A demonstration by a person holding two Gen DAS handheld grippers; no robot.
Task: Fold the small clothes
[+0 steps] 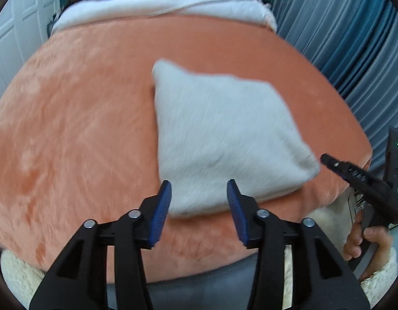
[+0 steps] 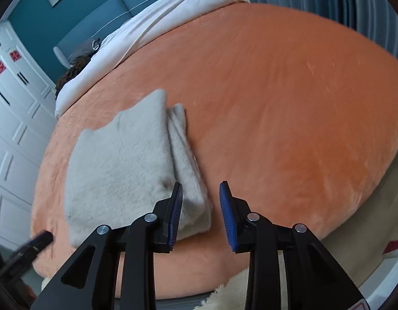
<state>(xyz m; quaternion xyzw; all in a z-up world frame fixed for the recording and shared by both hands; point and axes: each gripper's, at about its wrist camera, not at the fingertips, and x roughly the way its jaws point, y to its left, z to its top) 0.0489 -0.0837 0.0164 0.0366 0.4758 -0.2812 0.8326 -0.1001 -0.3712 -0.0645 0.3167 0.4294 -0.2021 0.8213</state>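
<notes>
A folded pale grey fluffy garment (image 1: 224,139) lies on the orange bedspread (image 1: 82,118) near the bed's front edge. It also shows in the right wrist view (image 2: 121,165), folded in layers with a narrower fold along its right side. My left gripper (image 1: 199,188) is open and empty, just above the garment's near edge. My right gripper (image 2: 201,191) is open and empty, at the garment's near right corner. The right gripper also shows in the left wrist view (image 1: 325,159), by the garment's right corner.
A white duvet (image 1: 160,7) lies bunched at the head of the bed, with dark hair beside it. Blue curtains (image 1: 341,38) hang on the right, white wardrobe doors (image 2: 10,118) on the left. A cream fleecy rug (image 2: 230,292) lies below the bed's front edge.
</notes>
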